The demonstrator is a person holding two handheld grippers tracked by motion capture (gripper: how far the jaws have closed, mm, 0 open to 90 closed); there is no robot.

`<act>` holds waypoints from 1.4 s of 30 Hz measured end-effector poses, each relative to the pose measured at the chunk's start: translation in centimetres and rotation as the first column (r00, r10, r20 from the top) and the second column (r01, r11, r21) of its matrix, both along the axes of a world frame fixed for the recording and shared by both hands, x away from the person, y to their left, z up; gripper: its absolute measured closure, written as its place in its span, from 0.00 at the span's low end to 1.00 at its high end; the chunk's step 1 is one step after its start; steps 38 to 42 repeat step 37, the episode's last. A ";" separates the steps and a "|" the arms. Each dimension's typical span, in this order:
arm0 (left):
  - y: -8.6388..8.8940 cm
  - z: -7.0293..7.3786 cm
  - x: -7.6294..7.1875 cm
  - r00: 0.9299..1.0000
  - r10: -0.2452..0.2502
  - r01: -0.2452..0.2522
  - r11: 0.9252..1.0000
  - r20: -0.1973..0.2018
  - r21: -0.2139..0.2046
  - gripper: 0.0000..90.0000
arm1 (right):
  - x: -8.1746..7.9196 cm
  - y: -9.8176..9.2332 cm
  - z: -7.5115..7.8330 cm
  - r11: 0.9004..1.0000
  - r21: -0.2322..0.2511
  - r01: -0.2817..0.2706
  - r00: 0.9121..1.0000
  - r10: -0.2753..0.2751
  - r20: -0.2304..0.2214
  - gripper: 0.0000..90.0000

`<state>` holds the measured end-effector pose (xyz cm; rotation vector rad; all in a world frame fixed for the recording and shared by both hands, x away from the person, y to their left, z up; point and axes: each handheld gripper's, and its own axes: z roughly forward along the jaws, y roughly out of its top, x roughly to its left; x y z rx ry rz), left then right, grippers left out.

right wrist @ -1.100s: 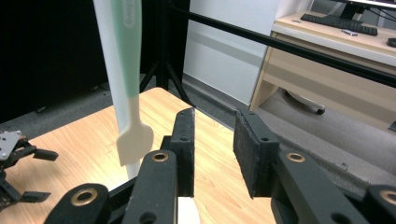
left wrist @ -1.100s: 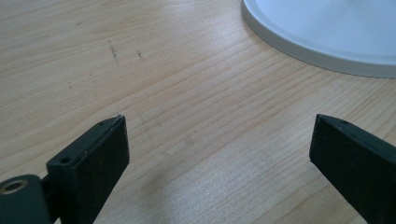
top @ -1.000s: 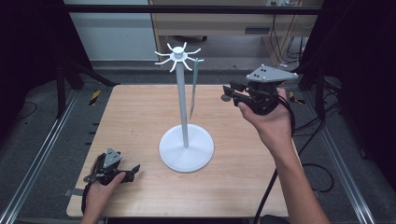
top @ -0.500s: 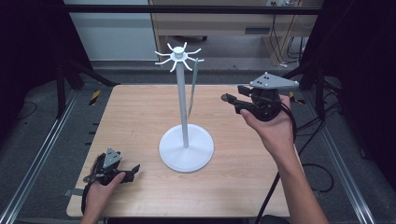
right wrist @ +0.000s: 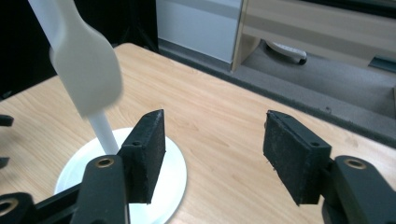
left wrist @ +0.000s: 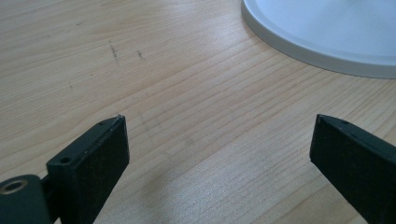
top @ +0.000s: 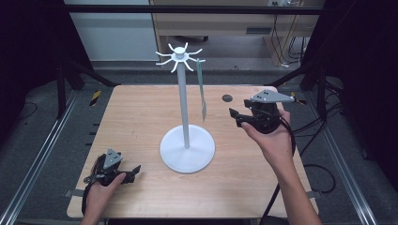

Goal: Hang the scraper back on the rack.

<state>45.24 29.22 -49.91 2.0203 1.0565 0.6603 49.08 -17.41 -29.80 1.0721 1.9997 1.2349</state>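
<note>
My right gripper [top: 233, 118], jaws just opened and empty, sits beside the spatula [top: 202, 90] now hanging from the white stand [top: 186, 149], apparently released there, while the open left gripper [top: 133, 170] idles on the table [top: 141, 108].

The right hand-held gripper [top: 234, 116] has come down and drawn a little back toward the person: a second ago it was held up at the level of the lower end of the spatula [top: 202, 89], at about 3 o'clock from the stand's pole [top: 184, 105]; now it sits lower over the surface [top: 141, 112] and apart from the spatula. Its jaws have just been opening, and nothing lies between them. The spatula, earlier right at the jaw tips, now hangs free from the rack's hook.
</note>
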 end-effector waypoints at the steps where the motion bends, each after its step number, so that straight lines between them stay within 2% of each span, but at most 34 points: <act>1: 0.0 0.0 0.0 1.000 -0.001 0.001 1.000 -0.001 0.001 0.05 | -0.1 -0.1 -0.8 1.000 -0.001 0.009 1.000 -0.009 -0.009 0.42; 4: 0.0 0.0 0.0 1.000 -0.002 0.002 1.000 -0.002 0.001 0.05 | -0.1 -0.3 -1.5 1.000 -0.004 0.014 1.000 -0.014 -0.025 0.39; 5: 0.0 0.0 0.0 1.000 -0.003 0.003 1.000 -0.002 0.001 0.05 | -0.3 -0.4 -2.5 1.000 0.004 0.024 0.999 -0.024 -0.045 0.36; 6: 0.0 0.0 0.0 1.000 -0.003 0.003 1.000 -0.003 0.001 0.05 | -0.3 -0.4 -2.5 1.000 0.004 0.024 0.999 -0.024 -0.045 0.36; 10: 0.0 0.0 0.0 1.000 -0.003 0.003 1.000 -0.002 0.000 0.05 | -0.6 -0.7 -4.6 0.998 0.010 0.058 0.997 -0.057 -0.051 0.27; 11: 0.0 0.0 0.0 1.000 -0.003 0.003 1.000 -0.002 0.000 0.05 | -0.7 -0.8 -5.7 0.998 0.005 0.069 0.996 -0.069 -0.059 0.23; 12: 0.0 -0.1 0.0 1.000 -0.001 0.001 1.000 -0.001 -0.004 0.05 | -0.7 -0.8 -5.7 0.998 0.005 0.069 0.996 -0.069 -0.059 0.23; 14: 0.0 -0.1 0.0 1.000 -0.003 0.003 1.000 -0.002 0.000 0.05 | -0.7 -1.0 -6.9 0.997 0.008 0.080 0.993 -0.079 -0.088 0.18; 21: 0.0 0.0 0.0 1.000 -0.006 0.006 1.000 0.008 -0.005 0.04 | -1.1 -1.4 -10.6 0.995 0.022 0.099 0.988 -0.096 -0.125 0.12; 24: 0.0 -0.1 0.0 1.000 -0.011 0.011 1.000 0.010 -0.004 0.04 | -1.6 -1.5 -12.6 0.993 0.026 0.118 0.984 -0.113 -0.137 0.12; 25: 0.0 -0.1 0.0 1.000 -0.011 0.011 1.000 0.011 -0.005 0.04 | -1.9 -1.6 -14.0 0.990 0.034 0.134 0.980 -0.127 -0.150 0.11; 26: 0.0 -0.1 0.1 1.000 -0.013 0.013 1.000 0.010 -0.006 0.04 | -1.9 -1.6 -14.0 0.990 0.034 0.134 0.980 -0.127 -0.150 0.11; 31: 0.1 -0.1 0.1 1.000 -0.010 0.010 1.000 0.006 -0.013 0.04 | -2.4 -1.7 -16.9 0.986 0.018 0.164 0.972 -0.159 -0.171 0.08; 33: 0.1 -0.2 0.2 1.000 -0.009 0.009 1.000 0.000 -0.015 0.03 | -2.6 -1.6 -17.7 0.982 0.022 0.188 0.966 -0.180 -0.187 0.08; 34: 0.1 -0.2 0.2 1.000 -0.011 0.011 1.000 -0.002 -0.014 0.03 | -2.6 -1.5 -18.2 0.980 -0.012 0.200 0.964 -0.199 -0.178 0.09; 42: 0.0 -0.4 0.3 1.000 -0.017 0.016 1.000 -0.015 -0.011 0.03 | -2.7 -1.5 -18.1 0.979 -0.022 0.202 0.964 -0.203 -0.171 0.09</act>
